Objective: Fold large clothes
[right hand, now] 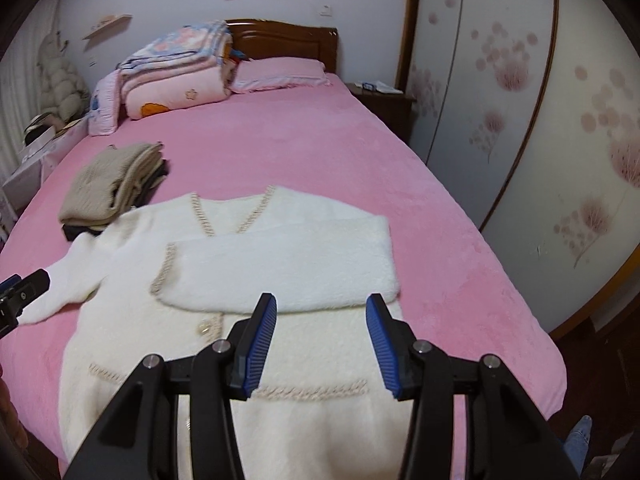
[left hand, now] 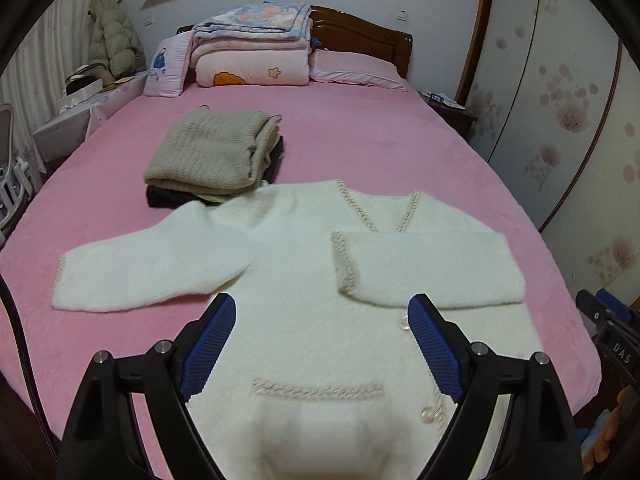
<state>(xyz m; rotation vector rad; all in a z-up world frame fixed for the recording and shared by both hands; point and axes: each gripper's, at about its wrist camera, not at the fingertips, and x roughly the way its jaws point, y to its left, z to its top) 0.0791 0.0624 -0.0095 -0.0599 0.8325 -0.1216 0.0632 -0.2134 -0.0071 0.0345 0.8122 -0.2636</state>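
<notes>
Far left beside the bed (left hand: 360,136): a low surface holding boxes (left hand: 80,92), contents too small to tell. On the pink cover, left of centre: a folded stack (left hand: 208,152), beige knit on top, dark garments beneath, probably set aside as finished work. Just in front of the stack, touching its near edge: a white fluffy cardigan (left hand: 304,320), spread flat, front up, with braided trim at the neckline and pockets. Left sleeve (left hand: 132,264) stretched out toward the bed's left edge, not yet folded. Right sleeve (left hand: 432,268) already laid across the chest, cuff pointing left, likely the first step of the fold. Left tool (left hand: 322,312) hovering above the cardigan's lower body, blue pads wide apart, gripping nothing. Right tool (right hand: 322,312) likewise spread wide and empty, hanging above the hem near the folded sleeve. Likely next: bringing the left sleeve across. At the headboard: folded quilts (left hand: 252,44) and a pillow (left hand: 356,68), well clear of the work. Far right: a wardrobe (right hand: 520,120) with flowered sliding doors.
</notes>
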